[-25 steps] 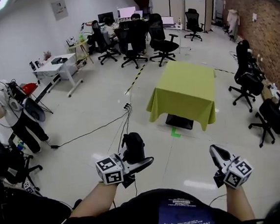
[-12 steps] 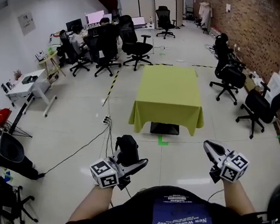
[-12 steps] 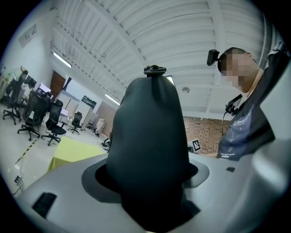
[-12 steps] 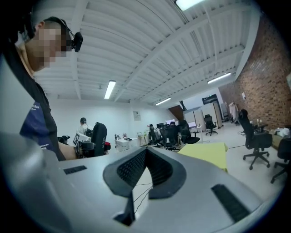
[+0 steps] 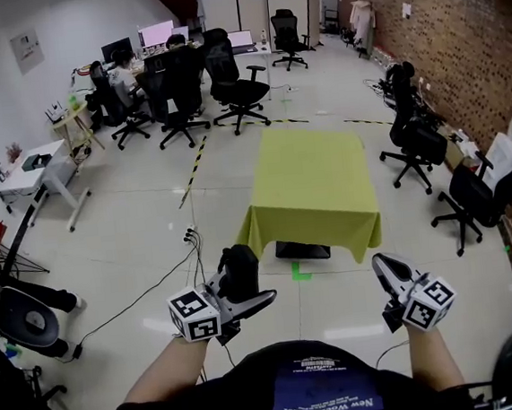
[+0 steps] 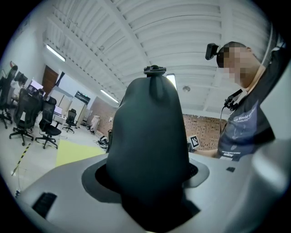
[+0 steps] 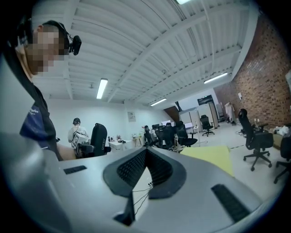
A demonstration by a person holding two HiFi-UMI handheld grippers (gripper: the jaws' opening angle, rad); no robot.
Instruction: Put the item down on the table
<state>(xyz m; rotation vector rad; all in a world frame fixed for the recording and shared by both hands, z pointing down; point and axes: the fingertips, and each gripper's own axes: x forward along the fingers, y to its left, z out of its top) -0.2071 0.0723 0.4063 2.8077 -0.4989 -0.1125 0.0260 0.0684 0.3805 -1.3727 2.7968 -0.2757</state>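
Left tongs [image 5: 239,293] clamped on dark rounded item [image 6: 148,145], held off the floor. Right tongs [image 5: 387,273] closed, tips touching, nothing between. Yellow-green table [image 5: 312,181] ahead, well apart.

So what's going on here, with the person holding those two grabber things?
A person is carrying a two-jaw gripper in each hand across an office floor. The left gripper is clamped on a dark, rounded item, held upright. The right gripper holds nothing, and its jaws are together. The table, covered in a yellow-green cloth, stands ahead and out of reach, so the item has not been put down yet.
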